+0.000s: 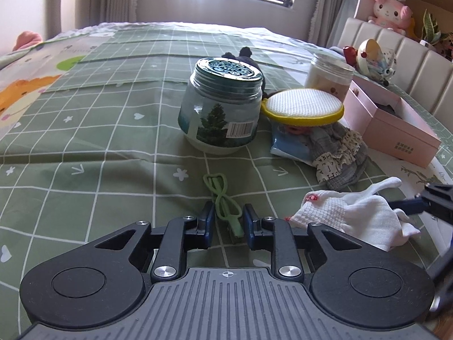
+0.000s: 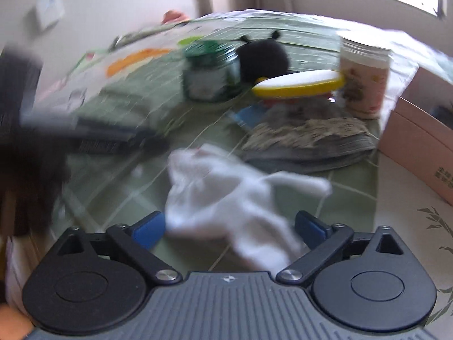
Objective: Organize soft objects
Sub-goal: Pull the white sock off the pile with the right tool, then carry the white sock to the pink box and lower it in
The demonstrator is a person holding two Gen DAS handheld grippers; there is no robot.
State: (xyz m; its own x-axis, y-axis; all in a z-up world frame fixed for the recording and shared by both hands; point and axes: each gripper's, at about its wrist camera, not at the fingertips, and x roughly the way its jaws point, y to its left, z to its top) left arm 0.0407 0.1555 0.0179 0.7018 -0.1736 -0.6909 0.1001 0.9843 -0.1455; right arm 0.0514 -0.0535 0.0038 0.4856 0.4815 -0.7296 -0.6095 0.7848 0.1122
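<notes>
White cloth, a sock [image 2: 226, 206] by the look of it, is lying on the green checked bedsheet [image 1: 99, 130] between the widely spread fingers of the right gripper [image 2: 229, 228]; neither blue pad is pressing on it, though the blur in the right wrist view is making the edges hard to judge. In the left wrist view that same sock is sitting just right of the left gripper [image 1: 228, 223], with one tip of the right gripper poking in from the frame's edge.

Left gripper's jaws are standing narrow, with a thin green looped cord [image 1: 223, 201] running between them; whether the pads are actually pinching it I cannot tell. Ahead of this gripper a glass jar [image 1: 222, 104] is standing upright. To its right a yellow-rimmed white pad [image 1: 303, 104] is resting on a heap of grey and patterned fabric [image 1: 337, 153], partly covering it. A dark soft toy [image 2: 263, 56] is mostly hiding behind the jar (only ears showing from the left). A pink box [image 1: 396, 130] is being cut off by the right edge.
</notes>
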